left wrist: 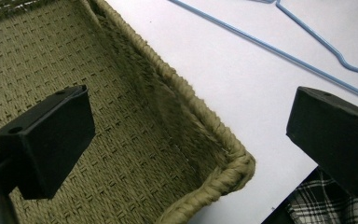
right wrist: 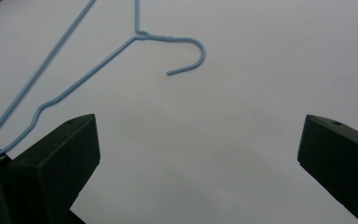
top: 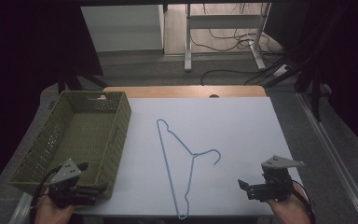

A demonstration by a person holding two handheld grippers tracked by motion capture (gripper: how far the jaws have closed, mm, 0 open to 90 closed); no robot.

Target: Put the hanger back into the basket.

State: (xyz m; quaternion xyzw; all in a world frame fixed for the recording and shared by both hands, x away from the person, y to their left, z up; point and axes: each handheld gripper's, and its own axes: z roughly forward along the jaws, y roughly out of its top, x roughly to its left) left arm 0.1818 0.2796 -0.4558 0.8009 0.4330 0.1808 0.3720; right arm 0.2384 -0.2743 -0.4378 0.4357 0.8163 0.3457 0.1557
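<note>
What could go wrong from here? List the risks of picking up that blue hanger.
1. The blue wire hanger lies flat on the white table; the open right gripper may likely scrape or slip off such thin wire.
2. Its hook and long frame could snag the green woven basket rim if carried there.
3. The open left gripper hovers over the basket's near corner and might bump it.

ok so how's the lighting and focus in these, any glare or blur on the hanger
High view: dim, with dark edges; the blue hanger reads thin but clear on the white table, no glare. Left gripper view: basket weave sharp, the hanger's wire slightly soft. Right gripper view: evenly lit, a faint grey shadow on the table between the open jaws of the right gripper; the hook is crisp.
</note>
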